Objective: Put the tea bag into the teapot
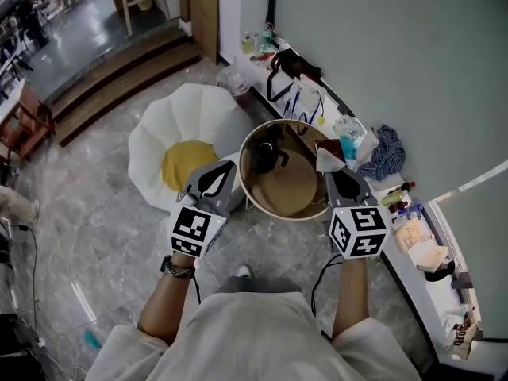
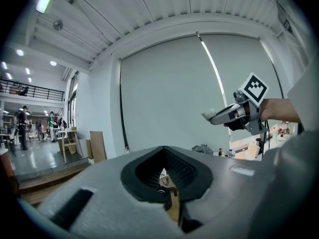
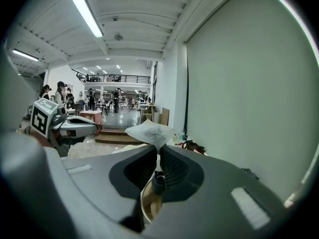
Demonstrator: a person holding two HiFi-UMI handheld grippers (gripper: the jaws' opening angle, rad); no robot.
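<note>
**Tea bag held over table edge; teapot not yet loaded**

Surface and room: Both grippers are held over the near side of a round table (image 1: 290,215), which has a brown top and a raised pale rim. The table stands on a grey marbled floor (image 1: 87,205). Left of the table lies a white flower-shaped cushion (image 1: 159,145) with a yellow centre. Right of the table a low ledge (image 1: 401,260) runs along a plain grey wall (image 1: 397,46). The ledge carries bottles, a blue cloth (image 1: 386,151) and other small clutter. Beyond the table, to the far left, wooden steps (image 1: 119,74) lead to an open hall where people stand.

Task items: The left gripper (image 1: 222,171) hangs at the table's left rim, with its jaws closed together and nothing between them. The right gripper (image 1: 335,175) is at the table's right rim, with its jaws pinched on the tea bag (image 3: 152,132). The bag is a flat, pale, slightly speckled sachet standing up from the jaw tips, above the table's right edge. The teapot (image 1: 268,155) is dark, sits on the far-left part of the table top, and is well apart from the bag.
</note>
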